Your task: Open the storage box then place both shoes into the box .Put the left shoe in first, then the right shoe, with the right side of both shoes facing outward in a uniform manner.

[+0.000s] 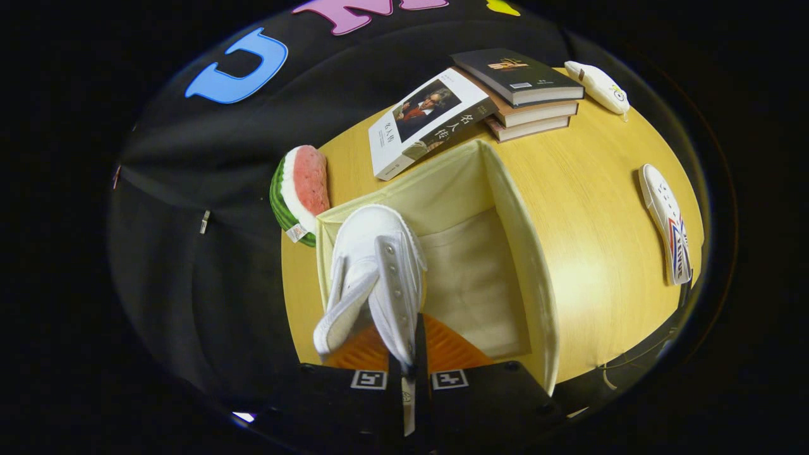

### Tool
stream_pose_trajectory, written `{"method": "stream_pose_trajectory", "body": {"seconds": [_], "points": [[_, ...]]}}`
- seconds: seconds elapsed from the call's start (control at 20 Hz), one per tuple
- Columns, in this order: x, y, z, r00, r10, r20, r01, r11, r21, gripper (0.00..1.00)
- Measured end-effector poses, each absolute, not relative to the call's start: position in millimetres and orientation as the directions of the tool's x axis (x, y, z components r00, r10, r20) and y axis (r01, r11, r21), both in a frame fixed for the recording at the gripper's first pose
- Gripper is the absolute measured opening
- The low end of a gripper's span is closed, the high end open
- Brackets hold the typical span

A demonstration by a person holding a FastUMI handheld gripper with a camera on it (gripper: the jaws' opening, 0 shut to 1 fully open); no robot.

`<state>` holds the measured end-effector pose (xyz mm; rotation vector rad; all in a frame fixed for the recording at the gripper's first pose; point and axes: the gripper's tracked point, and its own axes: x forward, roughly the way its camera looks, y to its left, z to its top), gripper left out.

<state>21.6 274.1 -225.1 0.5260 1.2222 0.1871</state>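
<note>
My gripper (411,360) is shut on the upper edge of a white canvas shoe (370,272), pinching the eyelet flap between both fingers. The shoe hangs toe-away over the left part of an open cream fabric storage box (524,253) that stands on the wooden table (600,253). The box's inside shows beige and bare to the right of the shoe. The second white shoe (667,221) lies sole-up on the table, well right of the box.
A watermelon-slice toy (300,189) sits at the table's edge left of the box. Beyond the box lie an open-faced book (430,120) and a stack of books (524,95), with a white toy (597,85) further right.
</note>
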Motion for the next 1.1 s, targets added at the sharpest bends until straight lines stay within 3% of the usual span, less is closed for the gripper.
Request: {"method": "stream_pose_trajectory", "body": {"seconds": [0.1,0.25,0.6,1.1], "points": [[21.3,292.8,-220.1,0.342,0.484,-0.806,0.116,0.829,0.547,0.30],[26.6,307.4,-190.2,0.370,0.542,-0.754,0.105,0.782,0.614,1.00],[10.6,260.8,-168.0,0.418,0.514,-0.749,-0.081,0.842,0.533,0.99],[8.5,65.3,-143.3,0.572,0.319,-0.756,-0.056,0.935,0.351,0.99]]}}
